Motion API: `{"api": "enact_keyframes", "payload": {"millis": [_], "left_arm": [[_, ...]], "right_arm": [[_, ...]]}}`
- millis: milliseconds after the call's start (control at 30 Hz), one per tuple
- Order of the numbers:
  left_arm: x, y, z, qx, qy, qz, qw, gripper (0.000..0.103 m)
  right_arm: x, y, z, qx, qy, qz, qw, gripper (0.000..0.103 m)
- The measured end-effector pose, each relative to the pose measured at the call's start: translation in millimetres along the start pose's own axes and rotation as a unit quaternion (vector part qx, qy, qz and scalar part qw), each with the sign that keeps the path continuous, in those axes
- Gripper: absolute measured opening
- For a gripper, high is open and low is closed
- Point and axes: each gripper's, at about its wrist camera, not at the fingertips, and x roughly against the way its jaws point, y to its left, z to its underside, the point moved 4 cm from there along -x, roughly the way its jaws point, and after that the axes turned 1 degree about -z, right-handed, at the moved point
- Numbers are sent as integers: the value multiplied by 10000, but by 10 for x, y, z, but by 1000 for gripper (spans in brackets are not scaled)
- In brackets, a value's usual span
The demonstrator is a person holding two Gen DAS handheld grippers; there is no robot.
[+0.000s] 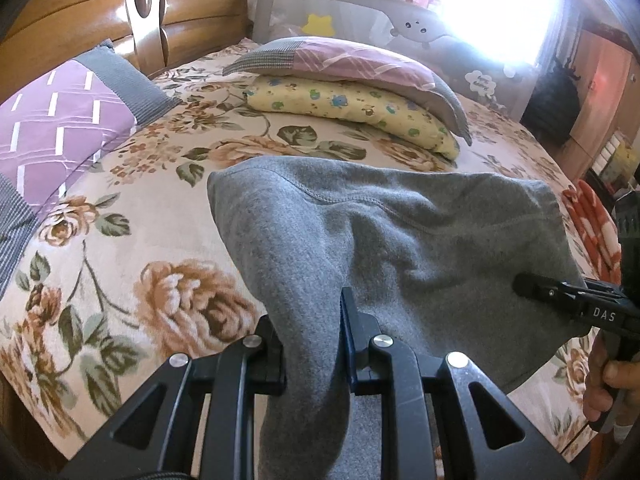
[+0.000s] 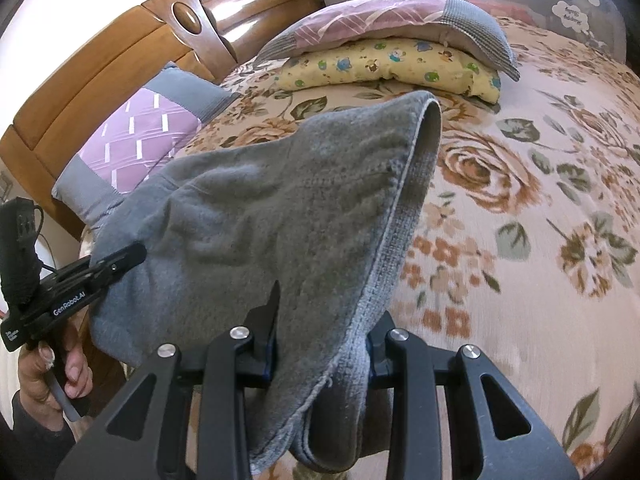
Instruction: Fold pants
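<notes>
Grey pants hang stretched between the two grippers above a bed covered in a floral spread. Left gripper is clenched on a bunched fold of the fabric, which runs between its fingers and drops below them toward the camera; in the right wrist view the same gripper shows at the far left edge of the cloth, with the left hand wrapped around its handle. Right gripper is likewise clamped on a thick gathered edge of the pants, the ribbed hem curling up and away from its fingers; in the left wrist view its tip presses on the cloth at the right, and the right hand grips the handle below. Fabric between the two grasps sags in soft wrinkles, lifted off the spread. Beyond it, near the wooden headboard, lie a purple and grey pillow and a pink and grey pillow stacked on a yellow printed cushion. A grey mesh bed rail stands along the far side.
</notes>
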Motion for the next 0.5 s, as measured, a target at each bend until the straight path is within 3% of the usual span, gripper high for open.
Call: {"api": "enact_keyframes", "payload": {"millis": [500], "left_arm": [[-425,-176,-87,-111,273,214,9993,19]], "right_arm": [[-195,-409,-80,-385,202,50,9990,33]]}}
